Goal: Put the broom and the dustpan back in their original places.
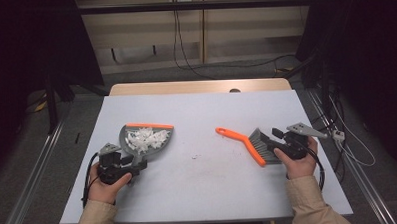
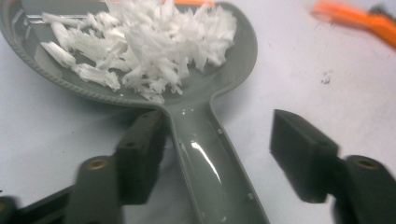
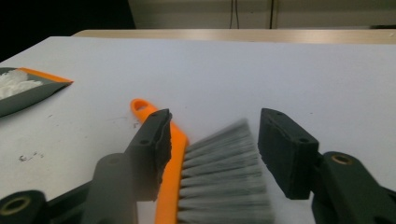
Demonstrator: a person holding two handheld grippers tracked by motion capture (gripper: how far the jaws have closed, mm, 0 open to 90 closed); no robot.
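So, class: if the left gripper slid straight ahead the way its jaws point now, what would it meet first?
The left gripper already straddles the dustpan handle with open jaws, so it would probably run up the handle into the pan's bowl, then the white shreds.

In the left gripper view the grey plastic dustpan (image 2: 219, 70) runs off the top edge, its handle off the bottom; the orange-handled brush with grey bristles (image 2: 359, 21) is a blurred streak at the top right corner; the dark specks on the pale table top (image 2: 327, 79) are too small to identify; in the right gripper view the brush's bristles are smeared and cut by the bottom edge (the heap of white shredded scraps (image 3: 14, 81) is clipped at the left)
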